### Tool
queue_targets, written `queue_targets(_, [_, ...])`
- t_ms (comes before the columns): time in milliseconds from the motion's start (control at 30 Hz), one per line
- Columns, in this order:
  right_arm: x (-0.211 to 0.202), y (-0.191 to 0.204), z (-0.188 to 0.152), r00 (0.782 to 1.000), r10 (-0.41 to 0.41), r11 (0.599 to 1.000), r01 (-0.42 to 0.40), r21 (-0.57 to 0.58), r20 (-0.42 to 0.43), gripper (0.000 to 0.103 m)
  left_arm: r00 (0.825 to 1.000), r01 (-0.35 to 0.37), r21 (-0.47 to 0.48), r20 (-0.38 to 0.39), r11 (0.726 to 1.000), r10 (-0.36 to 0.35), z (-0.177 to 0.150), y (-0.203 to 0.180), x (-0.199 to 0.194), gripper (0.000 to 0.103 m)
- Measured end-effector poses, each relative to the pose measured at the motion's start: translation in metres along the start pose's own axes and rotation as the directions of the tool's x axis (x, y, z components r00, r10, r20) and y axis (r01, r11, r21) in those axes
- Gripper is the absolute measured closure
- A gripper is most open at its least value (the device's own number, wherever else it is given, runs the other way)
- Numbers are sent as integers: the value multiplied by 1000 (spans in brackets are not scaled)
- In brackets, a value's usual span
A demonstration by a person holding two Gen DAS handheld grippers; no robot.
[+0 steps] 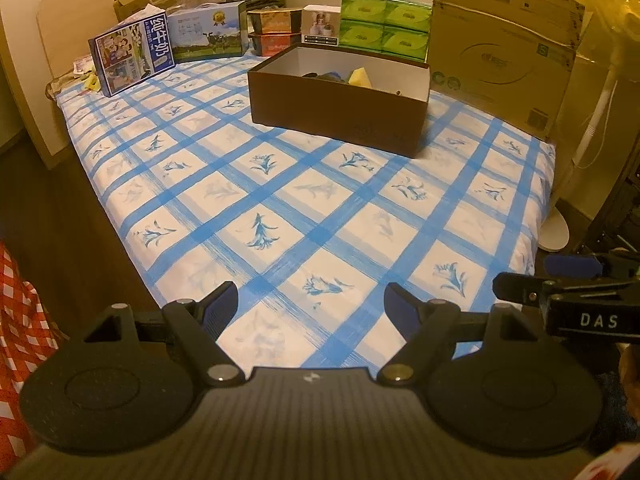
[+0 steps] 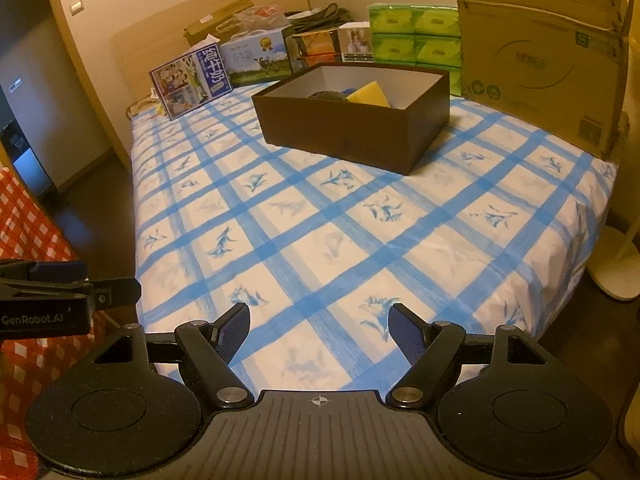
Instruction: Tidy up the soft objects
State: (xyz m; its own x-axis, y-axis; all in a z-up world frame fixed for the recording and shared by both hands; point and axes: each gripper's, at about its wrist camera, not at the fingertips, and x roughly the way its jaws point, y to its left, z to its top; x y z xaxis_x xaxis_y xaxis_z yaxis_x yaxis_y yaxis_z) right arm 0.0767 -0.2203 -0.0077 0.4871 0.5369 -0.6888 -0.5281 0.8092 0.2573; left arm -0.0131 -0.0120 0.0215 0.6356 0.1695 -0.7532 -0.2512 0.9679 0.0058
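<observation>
Soft objects are sitting inside the brown box [image 2: 352, 120]: yellow sponge [image 2: 370, 96] at the far-right part of the interior, a dark fabric item [image 2: 326, 96] just beside it at its 9 o'clock, something blue [image 2: 349, 90] peeking between them. Can't tell what else is in there. Box is resting on the bed [image 2: 320, 240], long axis running roughly 10-to-4 in the right wrist view.

No loose soft items are showing on the bedspread, so sorting is looking near done or done, judging from this alone.

Box is lying at about 12 o'clock from the right gripper [image 2: 319, 328], about 1 o'clock from the left gripper [image 1: 311, 306]. Both are hovering over the near bed edge, well apart from the box, fingers spread wide, holding nothing. Right one is looking slightly nearer.

Cartons and green tissue packs [image 2: 414, 36] are lining the far side.
</observation>
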Motion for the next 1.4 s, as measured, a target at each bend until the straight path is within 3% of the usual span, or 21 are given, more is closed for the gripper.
queue_targets(1400, [6,-1,4,1000,1,1000,-1,-14,-1,27,1000,-3,7,1,1000,3,-4,-3,2,24])
